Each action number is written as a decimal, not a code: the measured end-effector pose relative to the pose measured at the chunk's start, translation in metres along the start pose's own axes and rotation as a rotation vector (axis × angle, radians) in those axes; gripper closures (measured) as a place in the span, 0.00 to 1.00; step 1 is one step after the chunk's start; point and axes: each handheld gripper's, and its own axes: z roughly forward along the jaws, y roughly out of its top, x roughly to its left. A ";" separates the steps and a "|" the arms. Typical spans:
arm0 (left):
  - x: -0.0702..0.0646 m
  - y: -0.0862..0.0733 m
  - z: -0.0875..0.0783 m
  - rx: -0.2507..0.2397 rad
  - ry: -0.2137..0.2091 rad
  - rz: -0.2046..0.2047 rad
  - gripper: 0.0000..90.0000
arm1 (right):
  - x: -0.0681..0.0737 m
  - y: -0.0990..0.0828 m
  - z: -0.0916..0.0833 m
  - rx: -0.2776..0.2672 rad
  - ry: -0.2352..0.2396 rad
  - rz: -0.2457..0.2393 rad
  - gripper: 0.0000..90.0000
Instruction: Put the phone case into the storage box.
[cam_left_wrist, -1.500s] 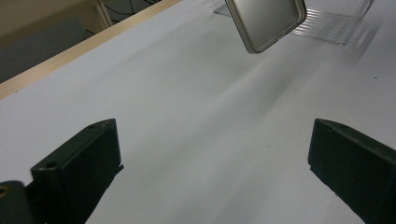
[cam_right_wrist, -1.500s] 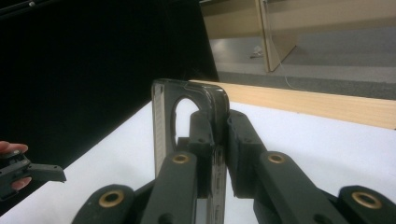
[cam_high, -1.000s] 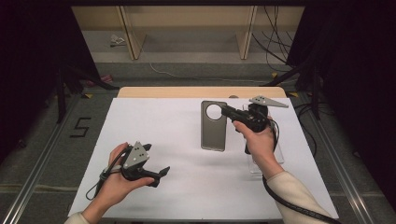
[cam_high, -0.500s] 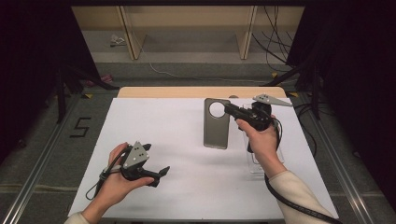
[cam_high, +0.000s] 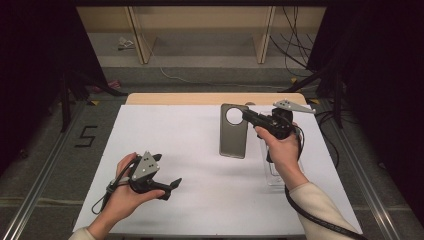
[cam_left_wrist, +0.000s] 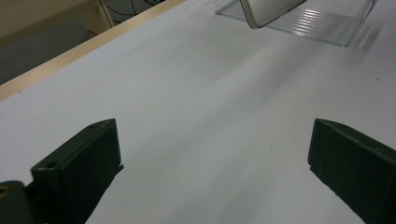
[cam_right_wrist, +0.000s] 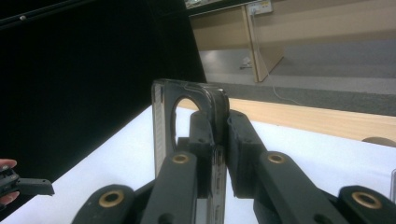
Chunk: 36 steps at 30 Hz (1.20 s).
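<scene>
Two grippers at work over the white-covered table (cam_high: 200, 150); risks first, then jaws, near to far.

Risk, as I judge it: the phone case (cam_high: 234, 131) is pinched by one thin side wall near its top, with most of its length hanging below the grip. A flexible shell held that way could swing, twist, or slide out if the hand tilts or moves fast. Its bottom edge hangs close above the sheet, so lowering it could catch that edge and lever the case loose. The clear plastic tray (cam_high: 276, 172) lies just beside the wrist toward the right edge; a careless sweep could knock it.

Left gripper (cam_high: 167, 187), near the front-left corner: jaws wide apart, nothing between them, only bare sheet visible between them in the left gripper view. Resting low by the sheet; I cannot tell if it touches.

Right gripper (cam_high: 246, 116), toward the far edge, right of centre: jaws nearly together, clamped on the case's wall beside the round camera opening (cam_right_wrist: 187, 112). Case held roughly upright, off the sheet.
</scene>
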 end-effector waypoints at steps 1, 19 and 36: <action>0.000 0.000 0.000 0.000 0.000 0.000 0.02 | 0.000 0.000 0.000 -0.002 -0.001 -0.001 0.91; 0.000 0.000 0.000 0.000 0.000 -0.001 0.02 | -0.004 0.003 -0.004 -0.011 -0.017 -0.005 0.91; 0.000 0.000 0.000 -0.001 0.001 -0.002 0.02 | -0.008 0.005 -0.007 -0.019 -0.028 0.000 0.91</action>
